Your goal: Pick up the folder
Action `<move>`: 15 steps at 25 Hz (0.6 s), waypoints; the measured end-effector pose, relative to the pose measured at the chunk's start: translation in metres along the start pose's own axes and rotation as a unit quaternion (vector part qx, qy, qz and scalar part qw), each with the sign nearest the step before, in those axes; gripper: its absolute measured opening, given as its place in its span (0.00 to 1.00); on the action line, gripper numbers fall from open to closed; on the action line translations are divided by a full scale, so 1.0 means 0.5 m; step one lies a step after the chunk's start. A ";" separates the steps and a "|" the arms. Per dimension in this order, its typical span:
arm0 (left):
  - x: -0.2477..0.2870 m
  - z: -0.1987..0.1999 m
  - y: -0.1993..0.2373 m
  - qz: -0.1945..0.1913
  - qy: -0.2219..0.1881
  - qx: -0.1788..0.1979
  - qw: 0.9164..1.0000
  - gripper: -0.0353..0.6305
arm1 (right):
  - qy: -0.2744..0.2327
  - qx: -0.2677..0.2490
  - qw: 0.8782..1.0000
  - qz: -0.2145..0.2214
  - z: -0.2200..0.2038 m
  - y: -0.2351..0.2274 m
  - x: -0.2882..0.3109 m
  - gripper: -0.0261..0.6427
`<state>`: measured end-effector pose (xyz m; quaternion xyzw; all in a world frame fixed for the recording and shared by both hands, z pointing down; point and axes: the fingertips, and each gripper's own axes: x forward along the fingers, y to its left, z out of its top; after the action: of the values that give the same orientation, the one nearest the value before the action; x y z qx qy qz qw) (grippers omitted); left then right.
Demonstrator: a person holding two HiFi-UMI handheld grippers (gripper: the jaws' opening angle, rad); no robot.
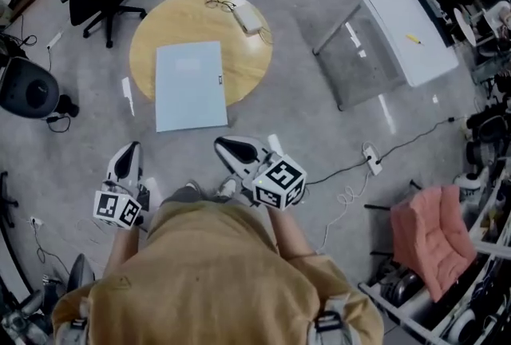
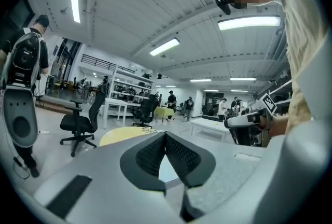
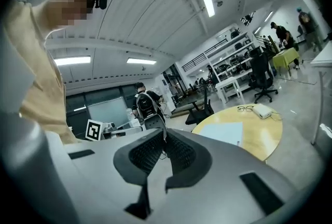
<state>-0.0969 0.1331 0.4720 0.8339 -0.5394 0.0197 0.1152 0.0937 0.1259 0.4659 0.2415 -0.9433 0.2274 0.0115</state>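
Close to the person's waist, the left gripper (image 1: 126, 156) and right gripper (image 1: 227, 148) both have their jaws pressed together, with nothing between them. Ahead, well apart, the pale blue folder (image 1: 190, 86) lies flat on the round wooden table (image 1: 249, 56) — beyond it, what looks like glasses (image 1: 219, 3).

The person wears a mustard-tan short-sleeved shirt (image 1: 215, 271) with grey shoulder straps (image 1: 327, 323). The left gripper (image 1: 128, 150) and right gripper (image 1: 226, 147) have pale grey shells, black dimpled pads (image 2: 181, 155), and white cubes (image 1: 279, 182) bearing black square markers.
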 end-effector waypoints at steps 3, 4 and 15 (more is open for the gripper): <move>-0.022 -0.008 0.013 0.021 0.004 0.001 1.000 0.06 | 0.002 0.000 1.000 0.028 -0.010 0.014 0.018 0.04; -0.026 -0.008 0.019 0.028 0.003 0.001 1.000 0.06 | 0.006 -0.001 0.999 0.037 -0.015 0.017 0.025 0.04; -0.025 -0.006 0.093 0.046 0.004 -0.018 0.999 0.06 | 0.050 0.009 0.996 0.066 -0.023 0.031 0.111 0.05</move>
<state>-0.1438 0.1269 0.4810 0.8059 -0.5770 0.0184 0.1315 0.0362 0.1181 0.4769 0.1667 -0.9533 0.2484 0.0414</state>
